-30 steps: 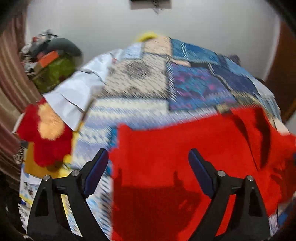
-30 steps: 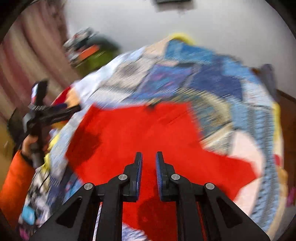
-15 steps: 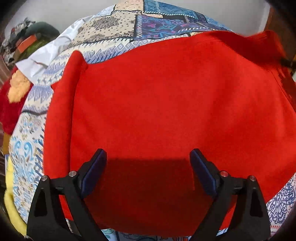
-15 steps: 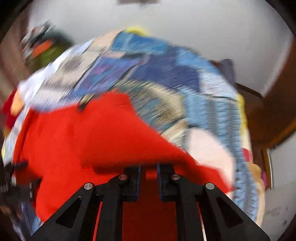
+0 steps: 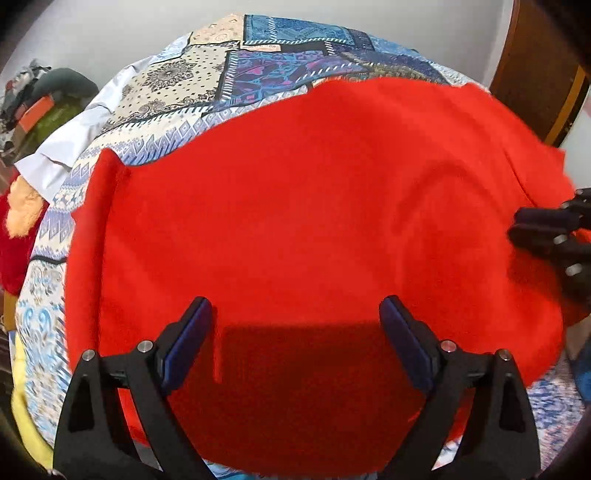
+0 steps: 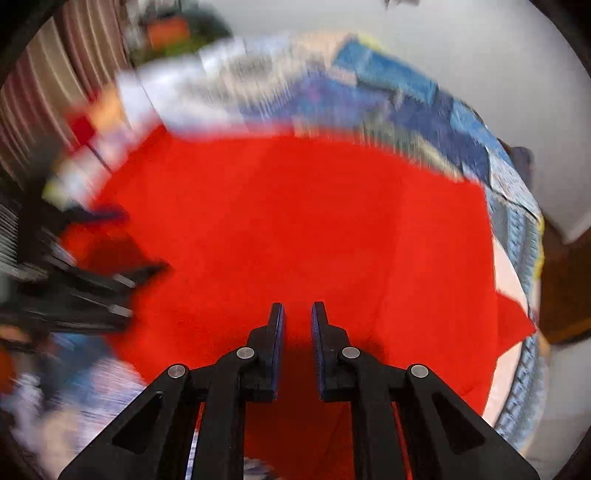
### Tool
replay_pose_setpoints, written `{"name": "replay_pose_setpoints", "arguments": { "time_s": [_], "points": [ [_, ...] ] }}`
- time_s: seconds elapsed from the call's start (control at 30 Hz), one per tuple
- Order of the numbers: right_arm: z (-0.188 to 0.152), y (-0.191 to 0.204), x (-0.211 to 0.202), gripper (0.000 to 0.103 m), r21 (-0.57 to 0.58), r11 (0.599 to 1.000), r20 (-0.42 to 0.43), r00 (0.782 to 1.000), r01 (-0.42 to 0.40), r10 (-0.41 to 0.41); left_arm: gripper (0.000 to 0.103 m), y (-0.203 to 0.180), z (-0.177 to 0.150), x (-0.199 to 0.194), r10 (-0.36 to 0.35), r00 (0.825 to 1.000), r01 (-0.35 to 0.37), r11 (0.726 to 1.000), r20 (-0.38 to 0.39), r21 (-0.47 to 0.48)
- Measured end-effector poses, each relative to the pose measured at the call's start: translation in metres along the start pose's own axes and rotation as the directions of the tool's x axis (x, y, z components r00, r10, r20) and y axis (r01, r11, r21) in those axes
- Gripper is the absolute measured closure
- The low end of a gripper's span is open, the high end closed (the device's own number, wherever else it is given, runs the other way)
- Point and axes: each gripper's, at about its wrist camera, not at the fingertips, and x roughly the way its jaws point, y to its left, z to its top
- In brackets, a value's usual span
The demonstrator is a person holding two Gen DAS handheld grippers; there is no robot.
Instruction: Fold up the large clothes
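A large red garment (image 5: pixel 314 221) lies spread flat over a patchwork bedspread (image 5: pixel 258 62) printed in blue, cream and purple panels, and it takes up most of both wrist views. In the left wrist view the left gripper (image 5: pixel 295 325) hangs above the near part of the red garment, its two black fingers (image 5: pixel 184 332) with blue pads spread wide apart and nothing between them; a dark shadow falls on the cloth just below the gap. The red garment's left edge shows a narrow folded strip running along its side, and beyond its far edge the bedspread continues toward a pale wall (image 5: pixel 110 33). To the left of the red garment, past the bedspread's edge, lie a white cloth (image 5: pixel 62 147) and a fluffy red and orange item (image 5: pixel 18 229), with a heap of dark and green things (image 5: pixel 44 99) behind them. At the right edge of the red garment the right gripper (image 5: pixel 546 229) shows as a black shape against the cloth. In the right wrist view, which is blurred, the right gripper (image 6: pixel 297 321) points down at the red garment with its fingers (image 6: pixel 275 332) drawn nearly together, a thin slit left between the pads; whether any fabric is pinched there cannot be told. The left gripper appears as a smeared black form at the red garment's left side.
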Motion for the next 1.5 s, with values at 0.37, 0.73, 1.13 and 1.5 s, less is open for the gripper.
{"name": "replay_pose_setpoints", "arguments": {
  "time_s": [0.37, 0.73, 1.13, 1.5],
  "points": [
    [-0.038, -0.030, -0.018, 0.000, 0.016, 0.919, 0.122, 0.911, 0.395, -0.394, 0.000, 0.007, -0.027, 0.004, 0.014, 1.000, -0.015, 0.999, -0.015, -0.031],
    [-0.094, -0.117, -0.072, 0.000, 0.303, 0.944, 0.091, 0.982, 0.134, -0.168, 0.001, 0.056, -0.073, -0.053, 0.067, 0.997, -0.057, 0.971, 0.034, -0.232],
    [-0.062, -0.090, -0.095, 0.000, 0.299, 0.945, 0.252, 0.966, -0.131, 0.055, 0.012, 0.115, -0.129, -0.034, -0.265, 0.964, 0.216, 0.771, 0.006, -0.599],
    [-0.058, -0.065, -0.007, 0.000, 0.266, 0.957, 0.035, 0.993, -0.117, 0.112, 0.050, 0.145, -0.074, 0.014, -0.302, 0.945, 0.304, 0.681, 0.123, -0.666]
  ]
}}
